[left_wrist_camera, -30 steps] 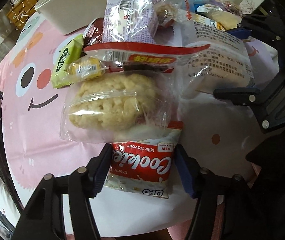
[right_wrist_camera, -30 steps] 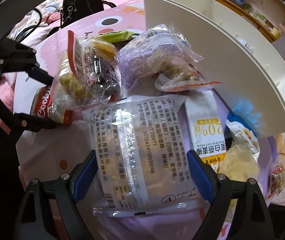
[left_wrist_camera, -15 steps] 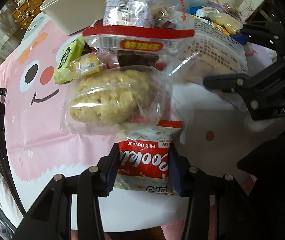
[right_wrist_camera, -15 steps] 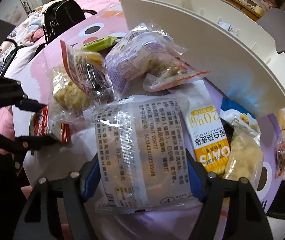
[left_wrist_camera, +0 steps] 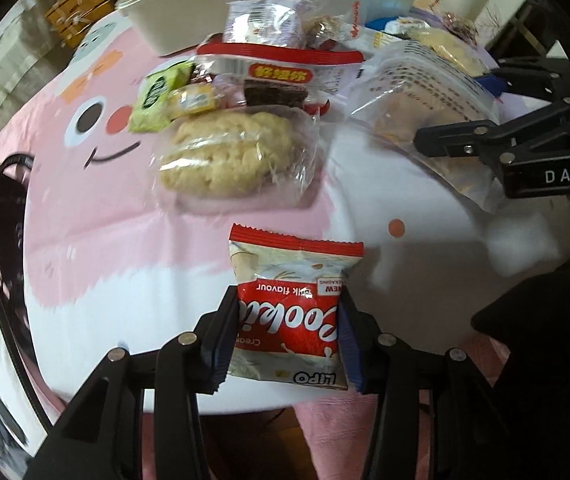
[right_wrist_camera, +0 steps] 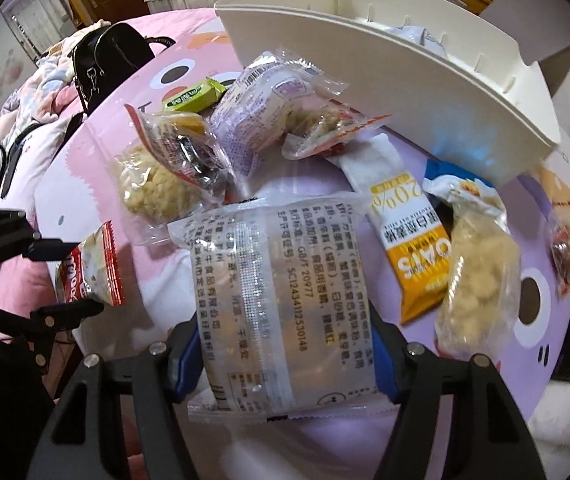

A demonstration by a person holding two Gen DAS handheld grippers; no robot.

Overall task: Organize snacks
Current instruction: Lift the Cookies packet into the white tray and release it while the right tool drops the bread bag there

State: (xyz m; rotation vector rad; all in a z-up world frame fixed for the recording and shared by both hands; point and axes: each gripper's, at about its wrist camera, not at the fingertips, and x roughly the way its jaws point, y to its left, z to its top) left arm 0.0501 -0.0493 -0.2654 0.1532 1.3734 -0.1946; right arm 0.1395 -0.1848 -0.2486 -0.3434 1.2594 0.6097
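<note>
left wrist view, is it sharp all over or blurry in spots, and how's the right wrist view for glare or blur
Left wrist view: the red cookie packet between the fingers is sharp, the pink tablecloth at the left edge smears, fisheye bends the rim. Right wrist view: glare on the clear printed packet, far-right snacks blurred.

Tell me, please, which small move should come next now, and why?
Probably lift both packets toward the white bin. The left gripper already pinches the red cookie packet, clear of the pile. The right gripper is closing, its fingers against the clear printed packet, so let that grip settle first.
</note>
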